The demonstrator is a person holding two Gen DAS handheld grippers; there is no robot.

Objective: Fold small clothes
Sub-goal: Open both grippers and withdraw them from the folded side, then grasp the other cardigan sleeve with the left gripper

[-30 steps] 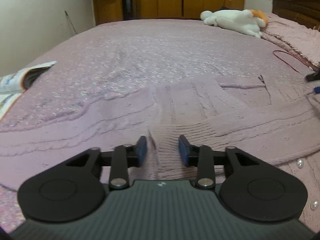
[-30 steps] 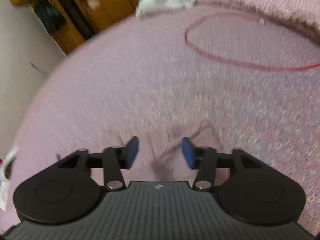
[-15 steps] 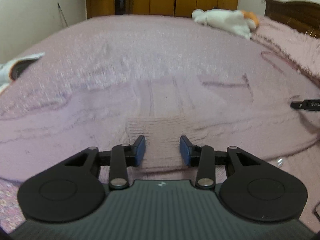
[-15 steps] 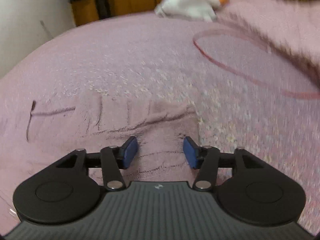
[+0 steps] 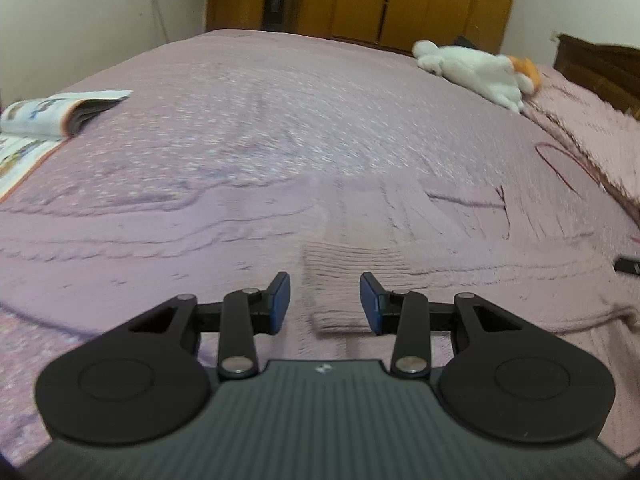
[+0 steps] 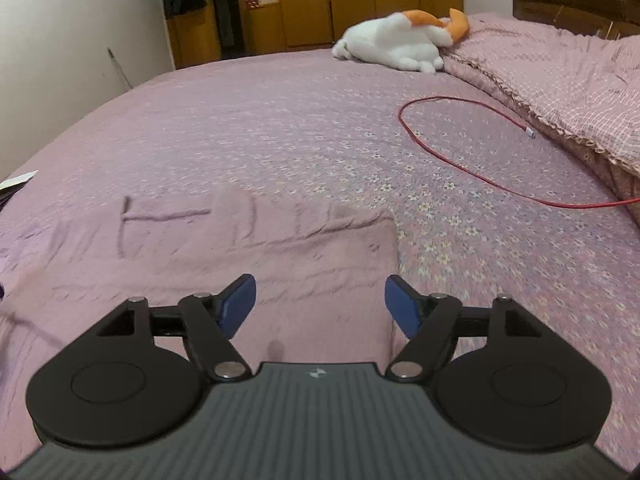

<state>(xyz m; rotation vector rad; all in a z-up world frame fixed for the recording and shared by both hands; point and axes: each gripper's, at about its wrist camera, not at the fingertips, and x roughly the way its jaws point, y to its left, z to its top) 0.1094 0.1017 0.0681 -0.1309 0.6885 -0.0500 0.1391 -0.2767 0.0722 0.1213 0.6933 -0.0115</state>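
Two grippers hover low over a pink knitted cardigan (image 5: 400, 236) spread flat on the bed (image 5: 280, 92). The left gripper (image 5: 324, 304) has its blue-padded fingers (image 5: 279, 300) parted, empty, a folded ribbed cuff (image 5: 348, 280) lying between them. The right gripper (image 6: 320, 306) has its fingers spread wide above the garment's cable-knit edge (image 6: 360, 236). Beyond, a thin red cable (image 6: 460, 152) loops over the floral bedspread; an open magazine (image 5: 52, 114) sits at the left edge, a white-and-orange plush toy (image 6: 400, 44) near the headboard.
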